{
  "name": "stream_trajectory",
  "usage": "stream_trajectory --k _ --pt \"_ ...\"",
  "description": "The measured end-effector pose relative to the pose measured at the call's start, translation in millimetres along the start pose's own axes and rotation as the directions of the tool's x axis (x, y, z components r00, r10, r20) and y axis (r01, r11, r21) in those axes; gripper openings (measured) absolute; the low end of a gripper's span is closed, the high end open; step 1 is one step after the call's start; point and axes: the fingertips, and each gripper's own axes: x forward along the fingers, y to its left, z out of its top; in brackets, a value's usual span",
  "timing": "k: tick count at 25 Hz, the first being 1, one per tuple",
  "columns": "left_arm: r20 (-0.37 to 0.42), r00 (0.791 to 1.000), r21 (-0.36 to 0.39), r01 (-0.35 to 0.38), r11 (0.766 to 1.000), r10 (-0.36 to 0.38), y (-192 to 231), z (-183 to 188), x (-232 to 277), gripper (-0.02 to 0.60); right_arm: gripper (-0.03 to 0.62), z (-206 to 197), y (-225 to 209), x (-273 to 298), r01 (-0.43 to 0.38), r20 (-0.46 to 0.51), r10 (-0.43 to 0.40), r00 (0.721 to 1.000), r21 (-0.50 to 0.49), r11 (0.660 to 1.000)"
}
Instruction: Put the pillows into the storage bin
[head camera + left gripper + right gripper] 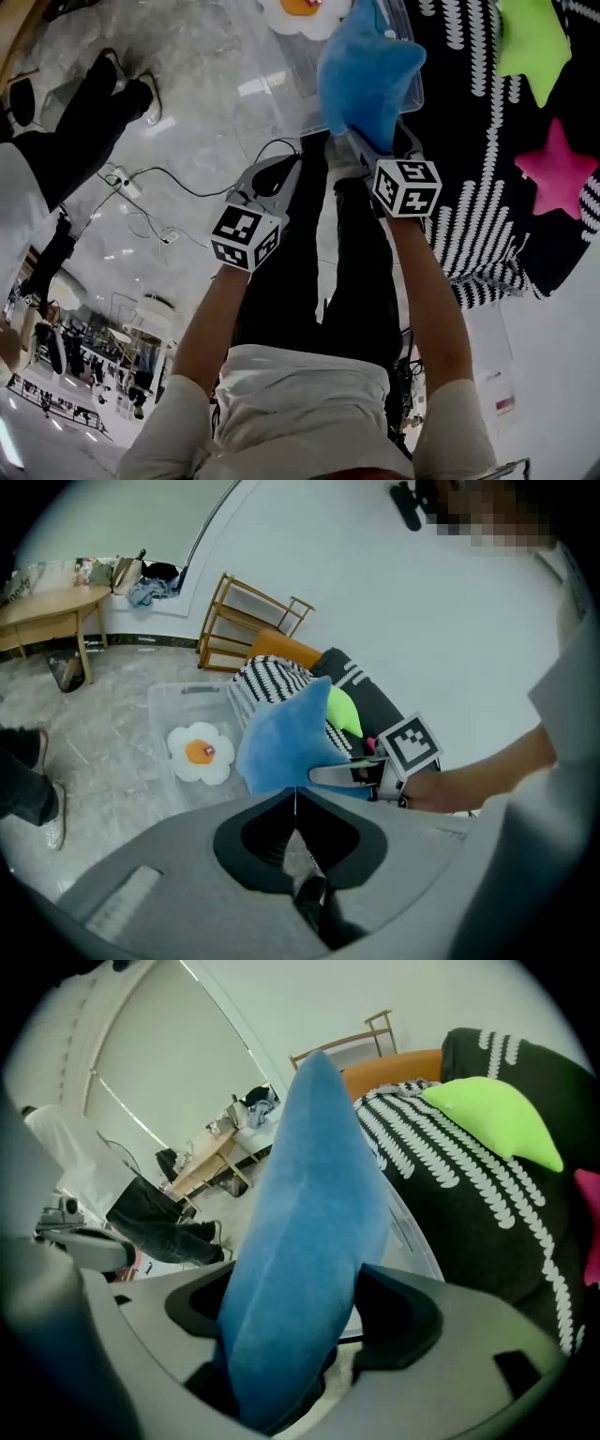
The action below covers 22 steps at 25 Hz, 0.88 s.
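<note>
Risk first: blue pillow (366,70) hangs over the storage bin's (173,710) sofa-side edge, not over its middle; let go from here, a star point could catch that rim and the pillow would tip out onto the floor or end up draped on the edge; plush may also cling to one pad and swing sideways as it drops; the bin looks light and clear-walled, so a knock from either gripper would likely shove it; loose cable (178,187) lies on the floor near the person's feet, a snag if they step in

Right gripper (300,1297): jaws stand wide with the blue pillow between them, both pads against its sides; grip reads as loose

Left gripper (296,808): jaws pressed together, nothing between them

Flower pillow (199,752) lies flat inside the bin, near its middle; green pillow (530,37) and pink pillow (555,169) rest on the striped sofa (469,122), well apart from the bin

Pose: both forearms stretched forward, side by side; right gripper pitched steeply down and reaching further ahead; left gripper held back, short of the bin's near edge, angled down over bare floor
</note>
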Motion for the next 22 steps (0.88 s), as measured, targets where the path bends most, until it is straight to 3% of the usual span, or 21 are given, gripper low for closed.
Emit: stream_trajectory --k 2,5,22 --pt "-0.002 1.0 -0.004 0.0 1.0 0.0 -0.1 0.4 0.5 0.018 0.415 2.8 0.7 2.4 -0.004 0.009 0.004 1.0 -0.008 1.0" --pt "-0.006 1.0 0.001 0.011 1.0 -0.011 -4.1 2.2 2.3 0.018 0.469 0.5 1.9 3.6 -0.019 -0.023 0.018 1.0 -0.048 0.999" --pt "-0.051 0.995 0.082 0.085 0.993 -0.081 -47.5 10.5 18.5 0.018 0.471 0.4 -28.1 -44.6 0.039 0.045 -0.04 0.998 0.031 0.999"
